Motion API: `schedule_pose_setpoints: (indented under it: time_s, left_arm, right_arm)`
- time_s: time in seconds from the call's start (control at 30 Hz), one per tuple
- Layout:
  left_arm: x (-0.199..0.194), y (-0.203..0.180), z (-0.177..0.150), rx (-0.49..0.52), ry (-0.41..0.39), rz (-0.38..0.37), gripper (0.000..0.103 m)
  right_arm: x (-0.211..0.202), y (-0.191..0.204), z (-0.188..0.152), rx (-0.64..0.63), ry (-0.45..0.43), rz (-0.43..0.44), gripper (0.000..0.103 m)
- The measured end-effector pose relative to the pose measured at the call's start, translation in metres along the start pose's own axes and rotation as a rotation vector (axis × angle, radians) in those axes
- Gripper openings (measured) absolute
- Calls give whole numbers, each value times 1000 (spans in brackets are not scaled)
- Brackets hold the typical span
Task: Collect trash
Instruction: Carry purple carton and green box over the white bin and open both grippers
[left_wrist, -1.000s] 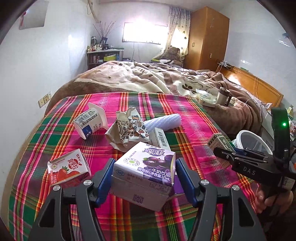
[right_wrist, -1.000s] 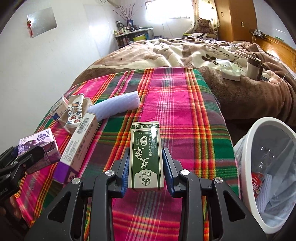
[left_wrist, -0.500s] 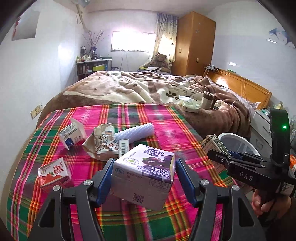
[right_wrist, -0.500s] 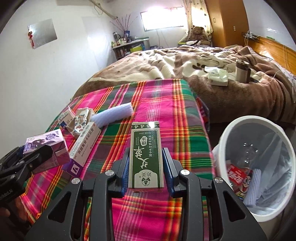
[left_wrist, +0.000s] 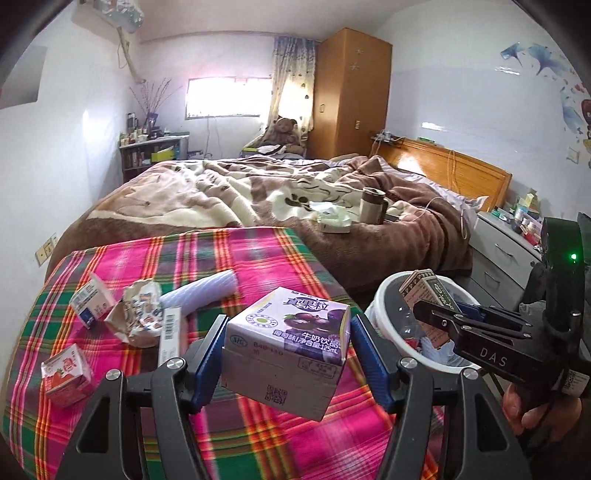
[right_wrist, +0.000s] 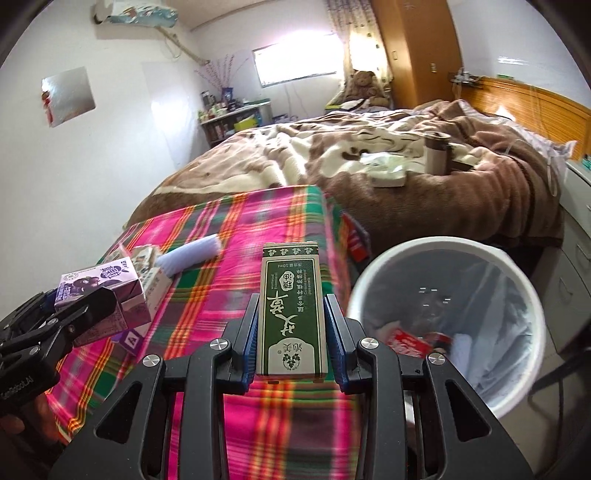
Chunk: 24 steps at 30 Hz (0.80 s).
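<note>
Both held cartons (left_wrist: 286, 347) (right_wrist: 291, 314) now nearer the bin (right_wrist: 491, 258) holding wrappers

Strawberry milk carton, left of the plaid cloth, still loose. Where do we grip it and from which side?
The strawberry milk carton lies tipped on the plaid cloth, apart from the other trash. Probably best: come from above, fingers across its two flat side panels mid-body. Avoid the gabled top, which would likely slip or crush.

purple milk carton (left_wrist: 288, 343): glossy printed card. green box (right_wrist: 291, 317): matt card. plaid cloth (left_wrist: 258, 258): woven fabric. bin (right_wrist: 369, 280): smooth white plastic, clear film liner.
</note>
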<state>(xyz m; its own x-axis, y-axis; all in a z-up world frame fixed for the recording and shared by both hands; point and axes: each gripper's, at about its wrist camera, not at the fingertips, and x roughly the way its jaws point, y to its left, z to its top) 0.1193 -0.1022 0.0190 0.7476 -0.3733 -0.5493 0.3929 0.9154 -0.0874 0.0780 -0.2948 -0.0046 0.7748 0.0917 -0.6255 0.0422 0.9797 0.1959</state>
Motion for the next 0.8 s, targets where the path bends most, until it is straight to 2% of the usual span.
schedule_pose_setpoints:
  time_s: [0.47, 0.8]
  left_arm:
    - [35, -76, 19, 61, -5, -133, 66]
    - [66, -121, 22, 89, 15, -201, 66]
  right_arm:
    - [-25, -68, 1, 85, -31, -132, 34]
    - [-20, -101, -5, 128, 3, -204, 34]
